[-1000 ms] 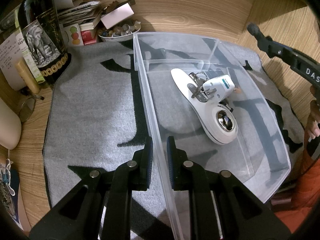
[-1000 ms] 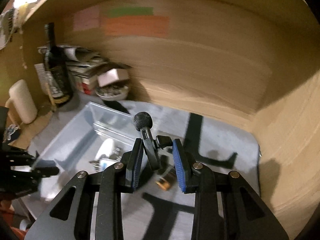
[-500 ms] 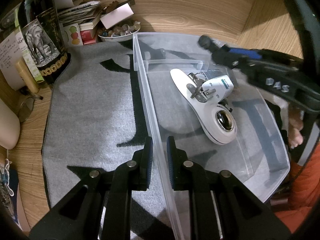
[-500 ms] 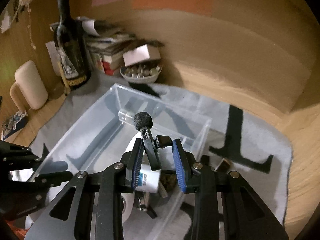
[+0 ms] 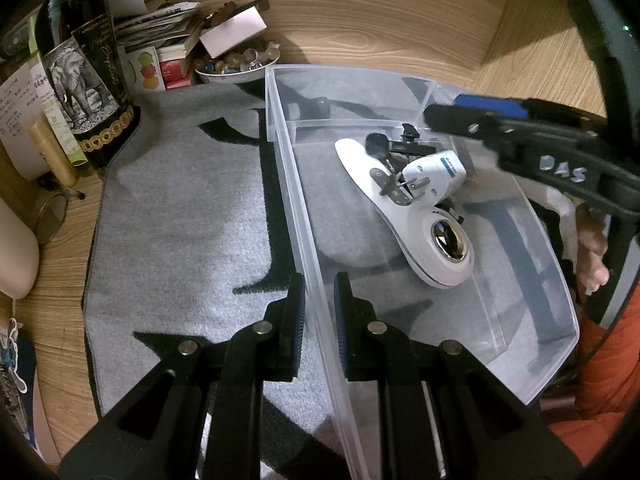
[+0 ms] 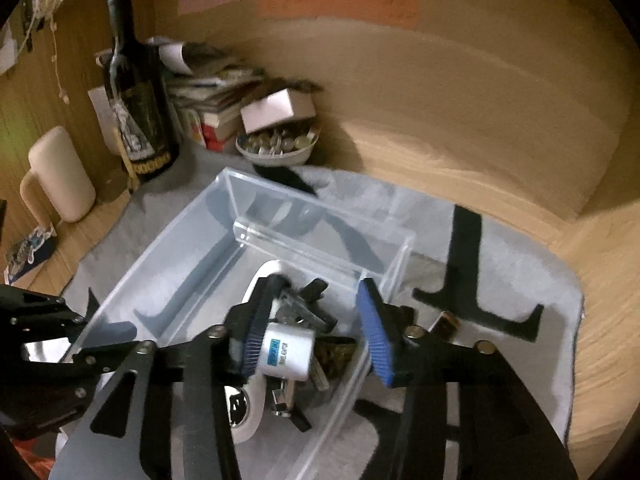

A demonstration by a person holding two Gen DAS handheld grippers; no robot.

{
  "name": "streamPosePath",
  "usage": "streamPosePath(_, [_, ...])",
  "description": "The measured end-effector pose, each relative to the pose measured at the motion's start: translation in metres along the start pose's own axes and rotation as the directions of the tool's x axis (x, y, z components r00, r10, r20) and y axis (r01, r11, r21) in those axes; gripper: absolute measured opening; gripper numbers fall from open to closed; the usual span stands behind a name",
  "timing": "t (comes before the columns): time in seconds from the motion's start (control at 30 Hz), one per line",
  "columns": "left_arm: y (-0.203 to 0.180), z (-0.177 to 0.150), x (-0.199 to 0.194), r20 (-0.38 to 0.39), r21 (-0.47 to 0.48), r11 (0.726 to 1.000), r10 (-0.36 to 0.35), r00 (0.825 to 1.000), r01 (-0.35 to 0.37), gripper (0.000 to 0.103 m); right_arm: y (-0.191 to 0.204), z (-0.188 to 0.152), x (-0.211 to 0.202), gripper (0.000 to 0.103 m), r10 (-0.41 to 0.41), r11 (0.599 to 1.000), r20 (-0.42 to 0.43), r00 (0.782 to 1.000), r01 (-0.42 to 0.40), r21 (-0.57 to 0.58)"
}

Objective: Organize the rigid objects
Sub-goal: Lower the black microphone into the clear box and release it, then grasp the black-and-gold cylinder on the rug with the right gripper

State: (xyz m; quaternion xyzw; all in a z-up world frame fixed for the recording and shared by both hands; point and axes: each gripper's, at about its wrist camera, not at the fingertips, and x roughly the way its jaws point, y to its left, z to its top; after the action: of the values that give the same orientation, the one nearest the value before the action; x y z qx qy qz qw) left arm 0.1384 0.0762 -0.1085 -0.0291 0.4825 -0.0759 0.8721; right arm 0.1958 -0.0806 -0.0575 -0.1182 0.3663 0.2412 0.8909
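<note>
The black clip-on microphone (image 5: pixel 394 146) that your right gripper (image 6: pixel 314 330) carried between its blue pads a second ago now lies in the clear plastic bin (image 5: pixel 296 216), and those jaws have just been opening; they stand apart over the bin with nothing pressed between them; the white adapter (image 6: pixel 286 350) shows through the gap from below. In the left wrist view the microphone rests at about 1 o'clock, on top of the white adapter (image 5: pixel 434 172) and the long white device (image 5: pixel 404 224), all in the bin's large compartment; a low clear divider (image 5: pixel 352 122) closes off a narrow compartment at 12 o'clock. Your left gripper (image 5: pixel 320 312) is clamped on the bin's left wall at 6 o'clock, one pad on each side of the plastic. The bin sits on a grey mat with black markings (image 5: pixel 180 208); at 11 o'clock stand a dark bottle with an elephant label (image 5: pixel 84 64), a stack of books (image 5: pixel 168 52) and a small bowl of beads (image 5: pixel 236 66); your hand (image 5: pixel 594 256) shows at 3 o'clock.
</note>
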Motion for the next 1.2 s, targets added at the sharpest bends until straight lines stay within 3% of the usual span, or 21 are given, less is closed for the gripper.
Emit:
streamPosePath(0.3, [0.0,0.0,0.0,0.001,-0.001,1.0,-0.001,1.0,0.001,0.014,-0.025,0.002,-0.037,0.044,-0.085,0.996,0.086,0.993,0.082,0.039])
streamPosePath(0.43, [-0.001,0.0,0.0,0.001,-0.002,1.0,-0.002,1.0,0.002,0.014,-0.044,-0.001,-0.043,0.05,-0.135,0.989,0.094,0.986,0.128,0.076])
streamPosePath(0.63, [-0.001,0.0,0.0,0.001,-0.002,1.0,-0.002,1.0,0.002,0.014,-0.078,-0.012,-0.022,0.051,-0.186,0.973,0.008,0.983,0.183,0.137])
streamPosePath(0.93, [-0.001,0.0,0.0,0.001,-0.002,1.0,-0.002,1.0,0.002,0.014,-0.095,-0.036,0.044,0.051,-0.115,0.969,-0.169,0.979,0.148,0.199])
streamPosePath(1.03, [-0.001,0.0,0.0,0.0,-0.003,1.0,-0.001,1.0,0.001,0.014,-0.091,-0.041,0.058,0.051,-0.084,0.972,-0.205,0.975,0.126,0.199])
streamPosePath(1.2, [-0.001,-0.001,0.0,0.0,-0.004,1.0,0.0,1.0,0.0,0.014,-0.092,-0.046,0.064,0.05,-0.107,0.969,-0.222,0.969,0.152,0.197])
